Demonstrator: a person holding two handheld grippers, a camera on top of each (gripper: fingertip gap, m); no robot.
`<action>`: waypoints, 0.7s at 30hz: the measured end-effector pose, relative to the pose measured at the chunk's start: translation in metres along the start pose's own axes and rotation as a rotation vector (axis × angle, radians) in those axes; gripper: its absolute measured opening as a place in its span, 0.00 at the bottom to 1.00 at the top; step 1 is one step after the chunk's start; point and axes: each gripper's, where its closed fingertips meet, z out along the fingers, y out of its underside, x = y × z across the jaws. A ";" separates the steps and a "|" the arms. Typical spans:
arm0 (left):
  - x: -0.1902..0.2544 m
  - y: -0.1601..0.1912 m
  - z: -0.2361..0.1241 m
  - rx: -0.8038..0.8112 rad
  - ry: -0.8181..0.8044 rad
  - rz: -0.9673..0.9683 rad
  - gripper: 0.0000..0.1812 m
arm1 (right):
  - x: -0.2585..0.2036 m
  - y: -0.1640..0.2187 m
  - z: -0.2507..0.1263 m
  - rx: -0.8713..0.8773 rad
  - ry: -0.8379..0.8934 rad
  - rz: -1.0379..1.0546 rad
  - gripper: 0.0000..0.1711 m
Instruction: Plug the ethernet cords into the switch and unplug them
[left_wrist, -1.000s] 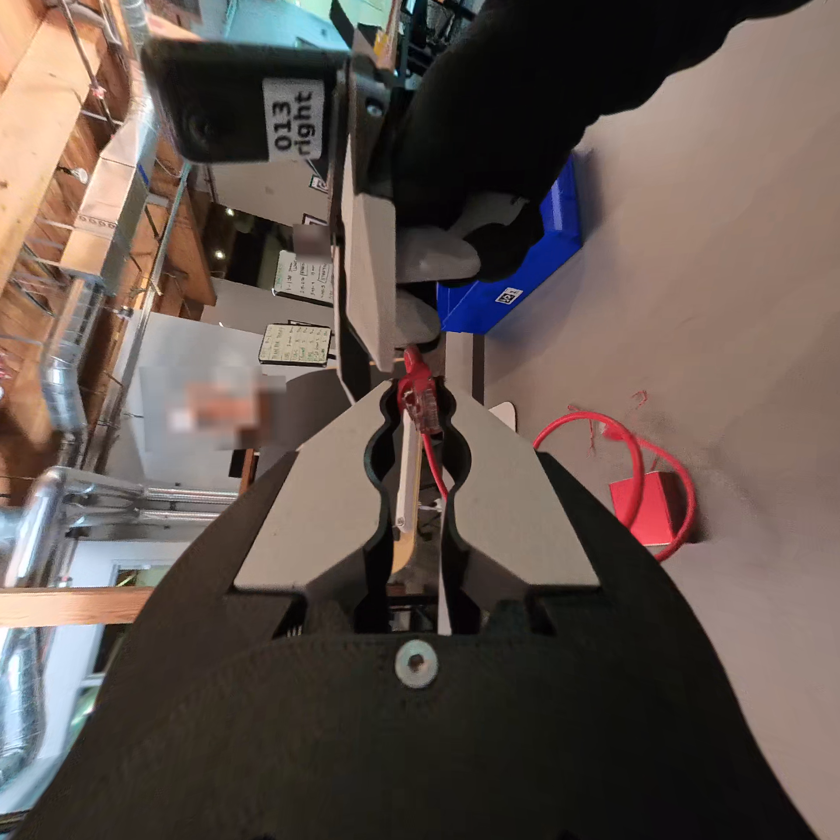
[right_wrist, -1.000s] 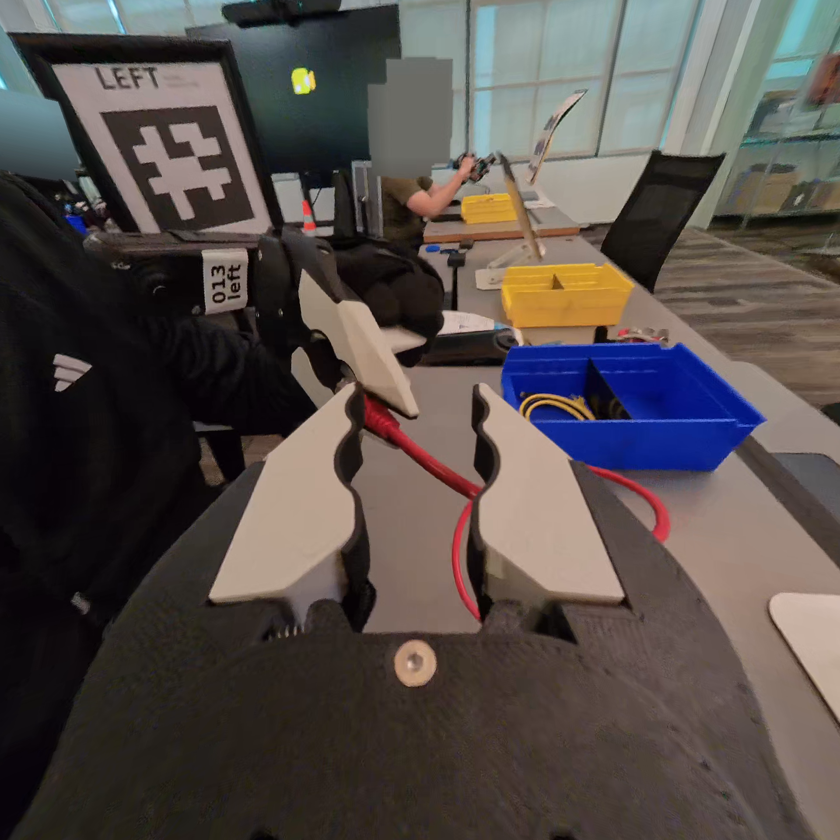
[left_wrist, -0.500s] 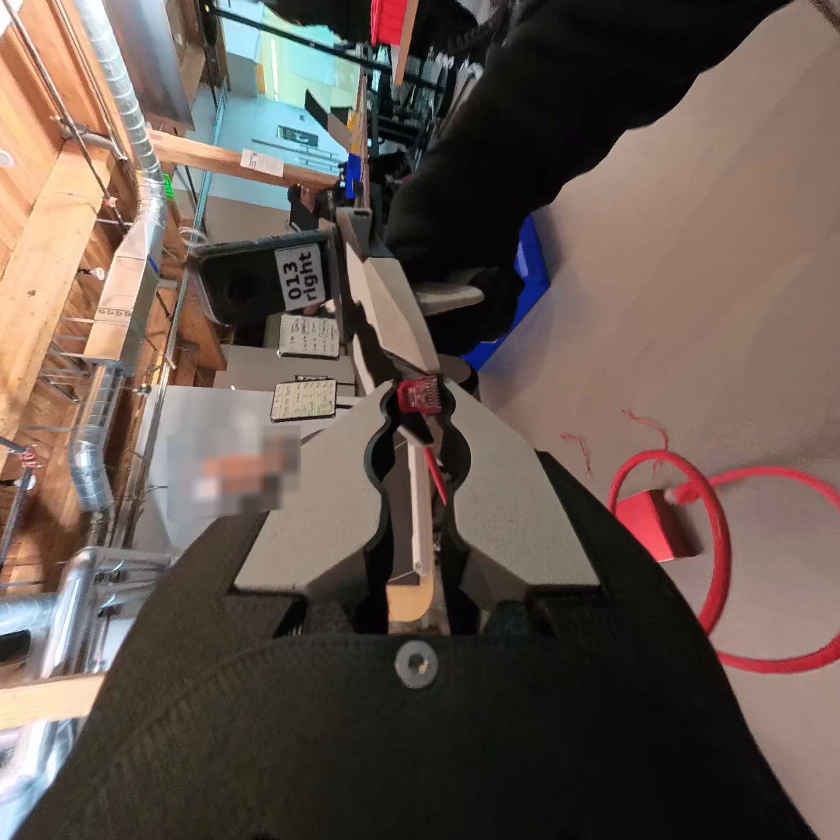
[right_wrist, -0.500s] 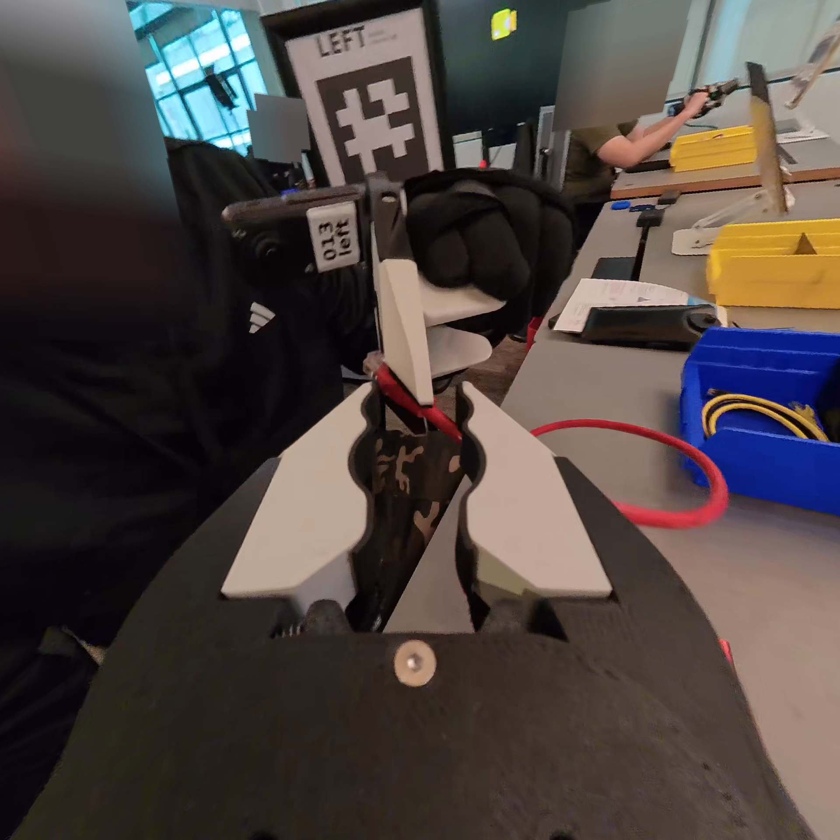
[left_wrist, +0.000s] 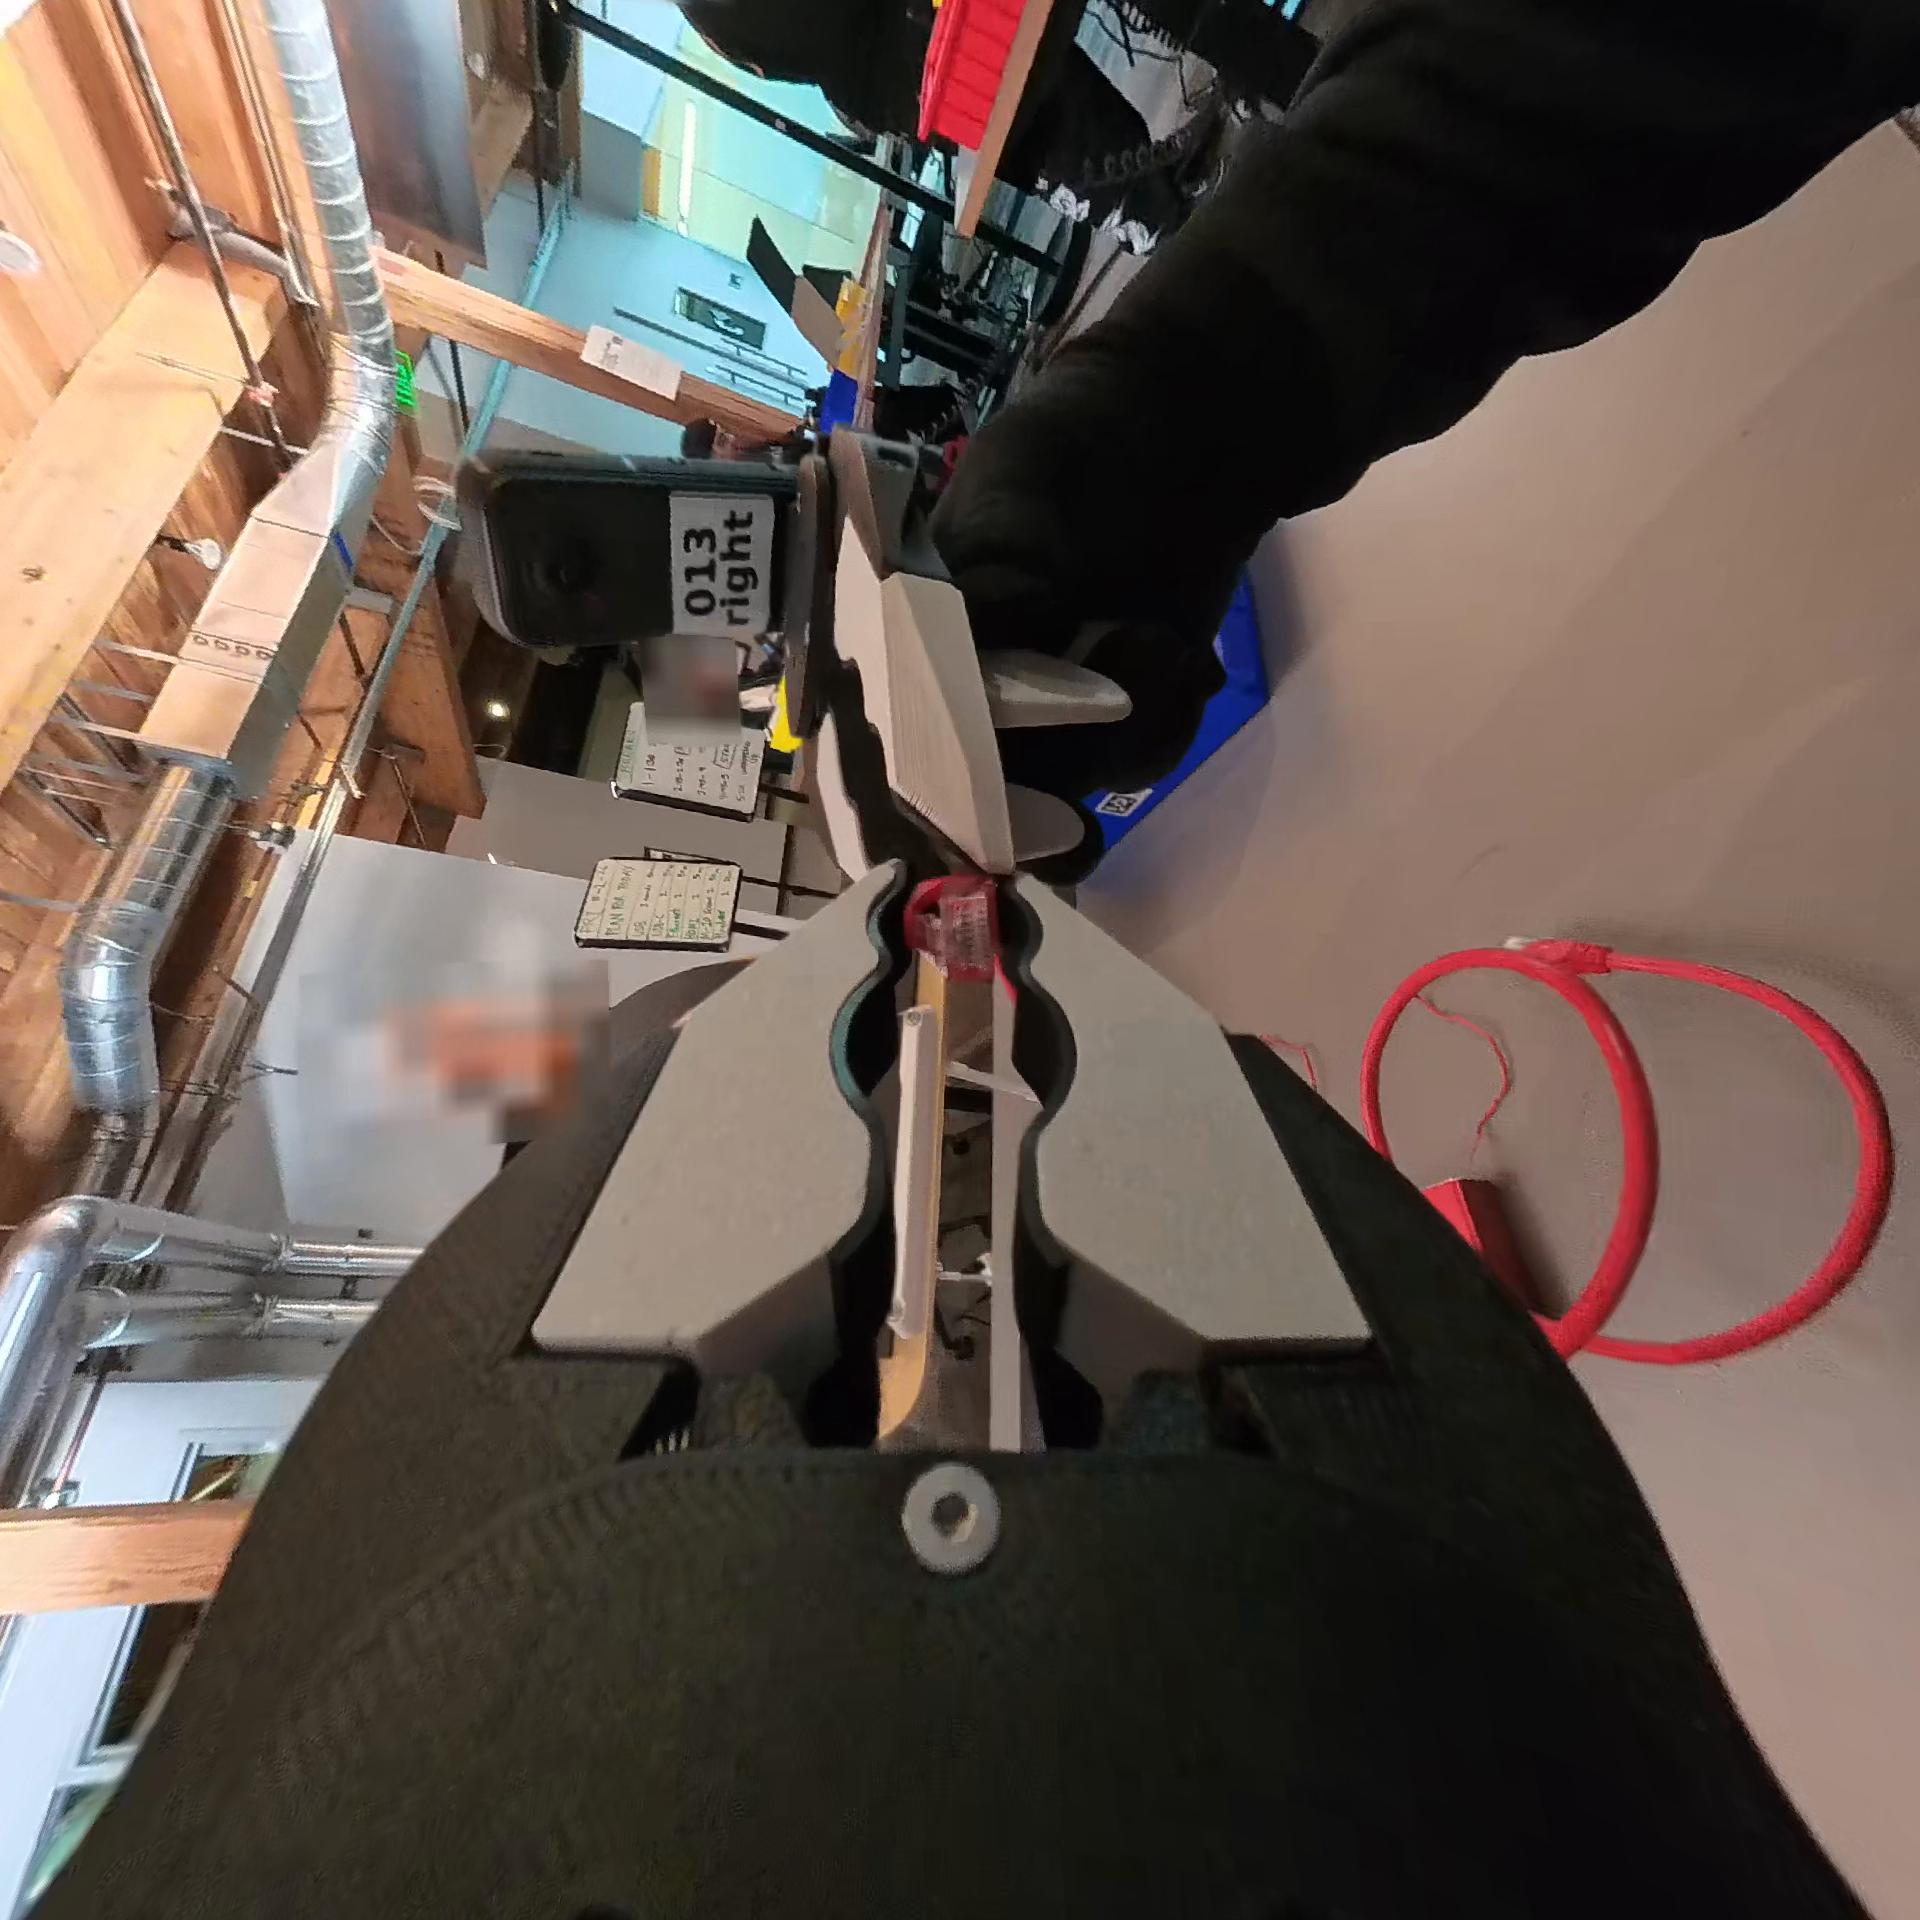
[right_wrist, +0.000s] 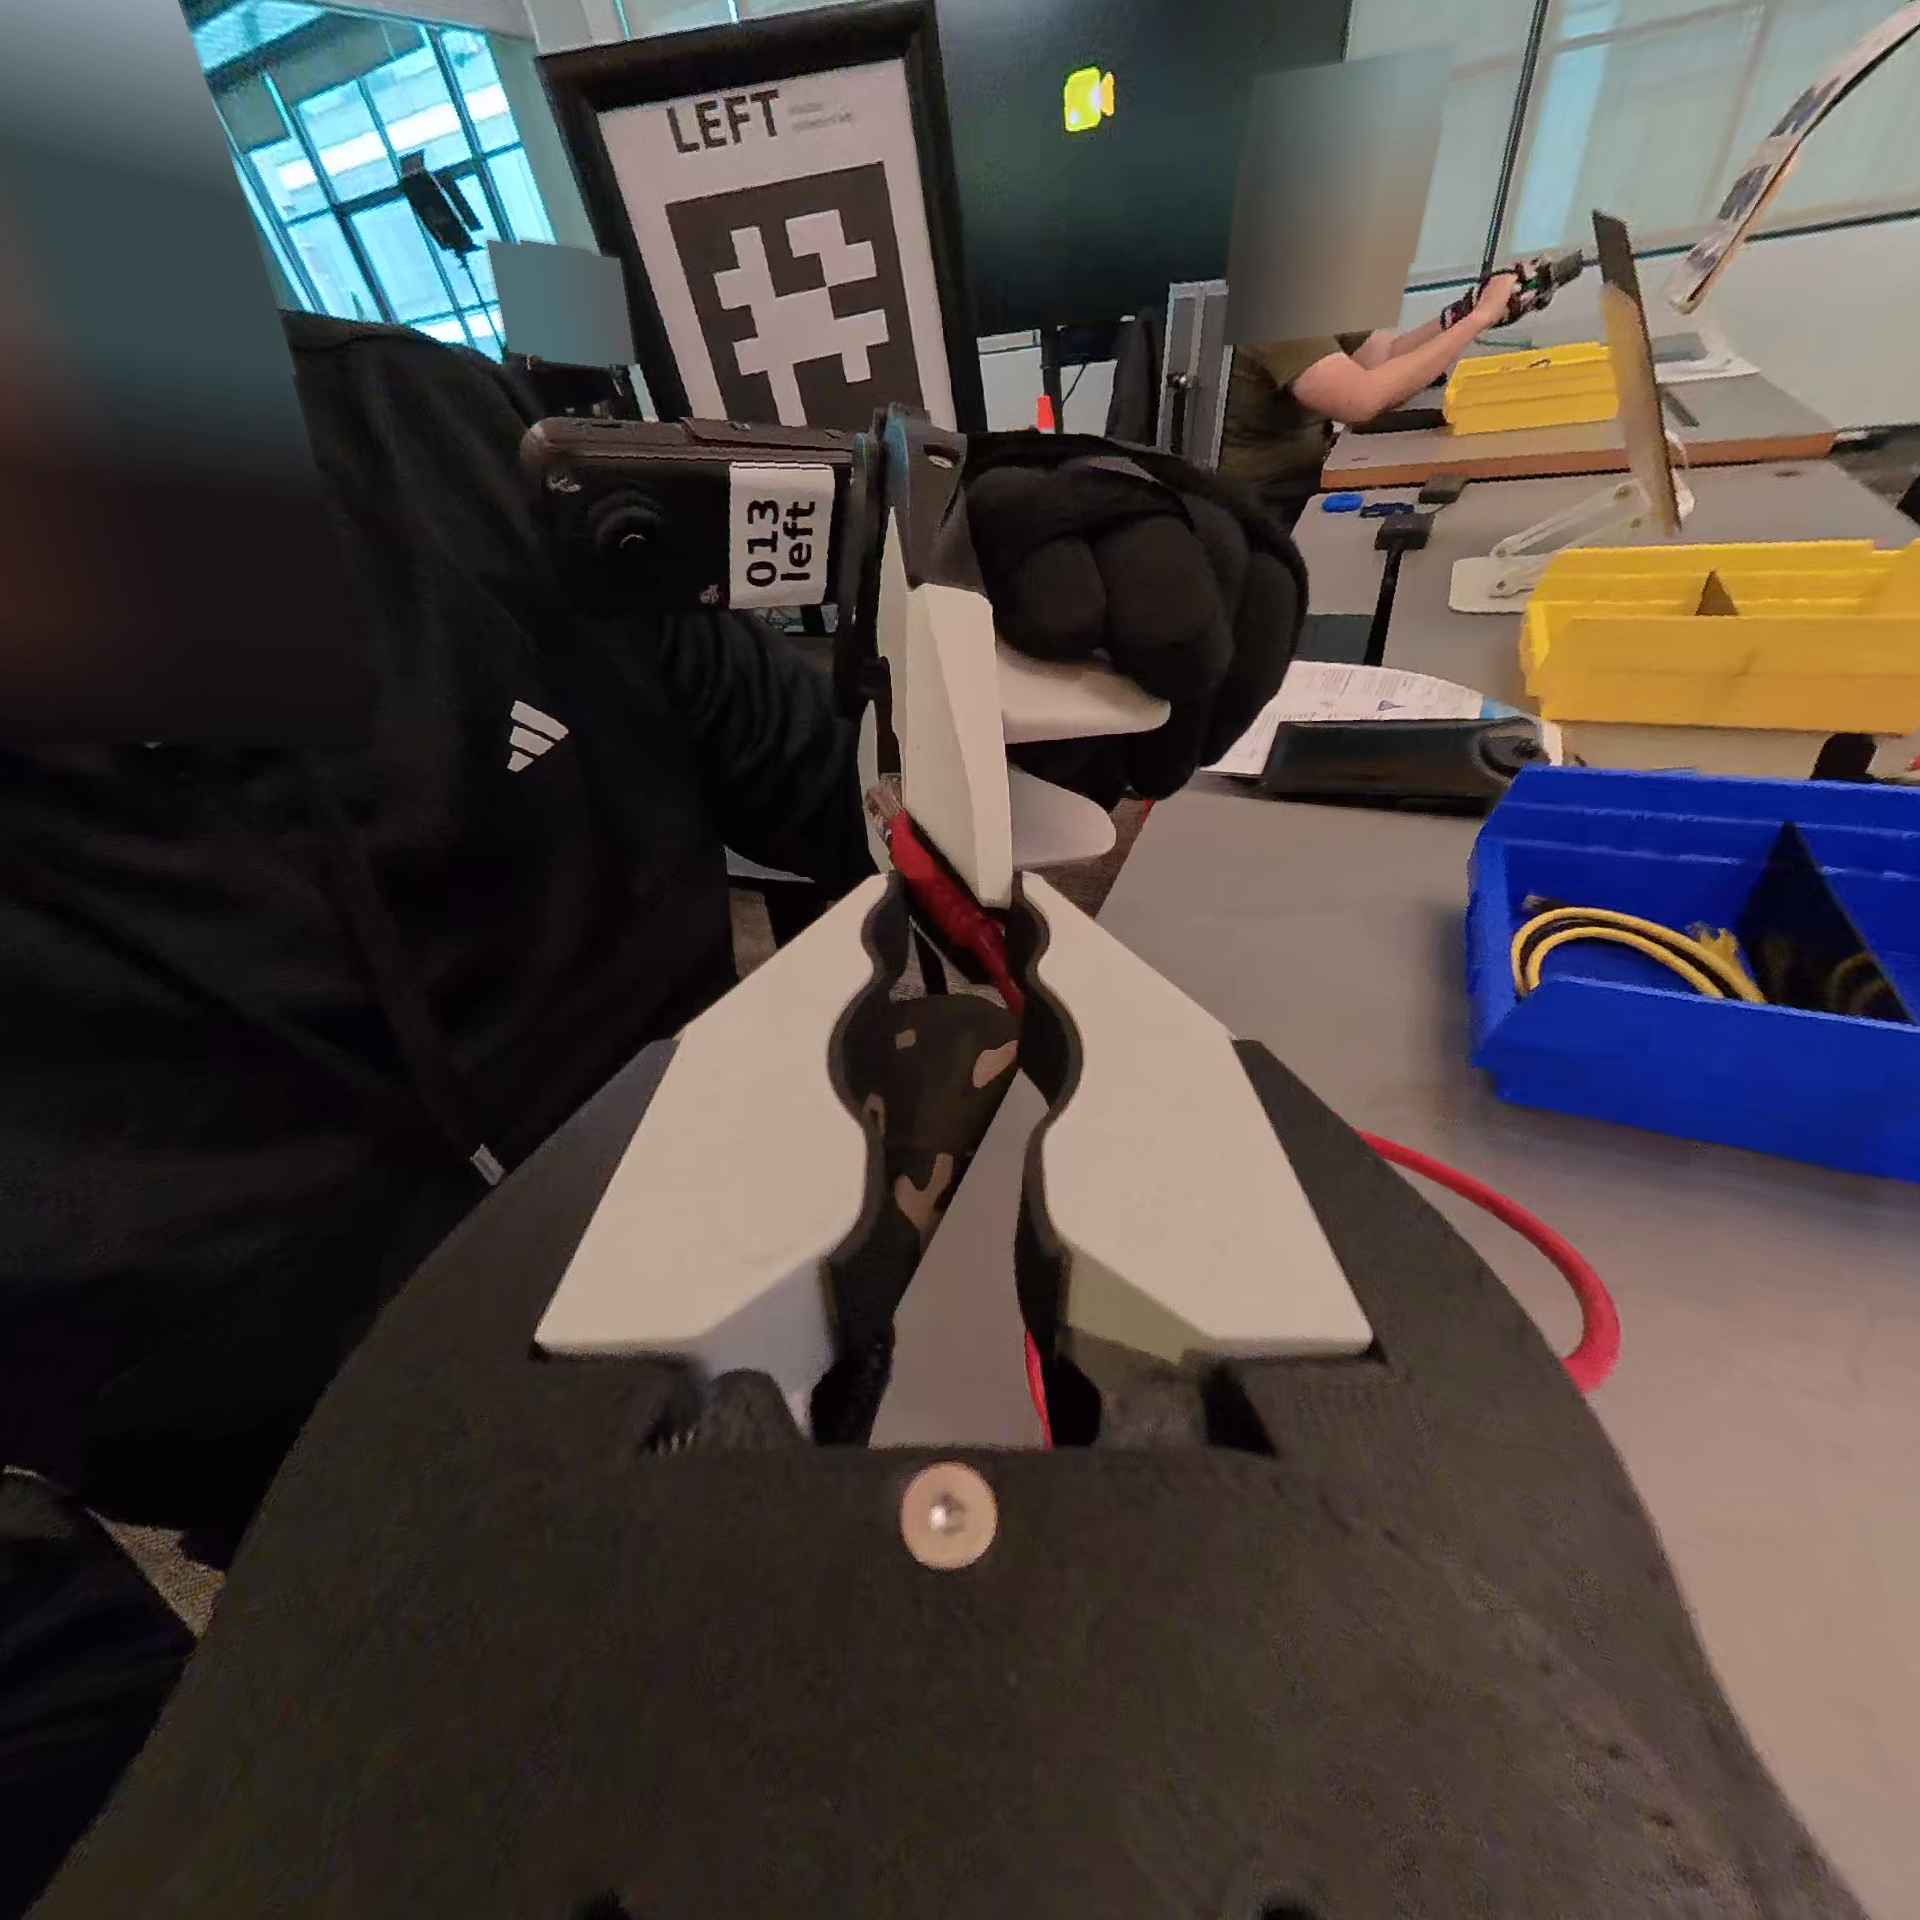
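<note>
While the two grippers are met tip to tip above the table, the left gripper (left_wrist: 954, 920) is closed narrowly on the clear plastic plug (left_wrist: 964, 928) of the red ethernet cord (right_wrist: 1496, 1236), which is pinched just at the fingertips. The right gripper (right_wrist: 956, 914) is also drawn narrow, and its tips are closed on the red boot of the same cord, directly behind the plug; in the right wrist view the plug end (right_wrist: 885, 808) is seen sticking out towards 11 o'clock, past the white finger of the left gripper.

It is judged that a regrasp is in hand, so that the plug can be aimed well before it is put into a port. One grip should be kept firm until the other is fully set, otherwise the plug may be twisted or dropped. The latch tab should not be pressed by a pad, and the contact end must be left free in front of the fingertips.

From the grippers the cord is led down to the grey table (left_wrist: 1558, 644), where it lies in a loop (left_wrist: 1621, 1153) at about 3 o'clock in the left wrist view. Inside this loop a small red box-shaped object (left_wrist: 1475, 1216) is resting, probably the switch; its ports cannot be seen. A blue plastic bin with yellow cables (right_wrist: 1704, 966) stands at 3 o'clock in the right wrist view.
</note>
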 end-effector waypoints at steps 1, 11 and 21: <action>0.001 0.000 0.000 -0.003 0.007 -0.008 0.07 | 0.000 0.000 0.000 0.004 -0.007 0.007 0.10; 0.000 0.016 0.005 -0.120 -0.024 0.077 0.07 | 0.015 0.004 -0.003 0.015 0.035 0.100 0.10; -0.018 0.039 0.010 -0.231 -0.166 0.108 0.12 | 0.041 -0.001 -0.017 0.067 0.184 0.092 0.08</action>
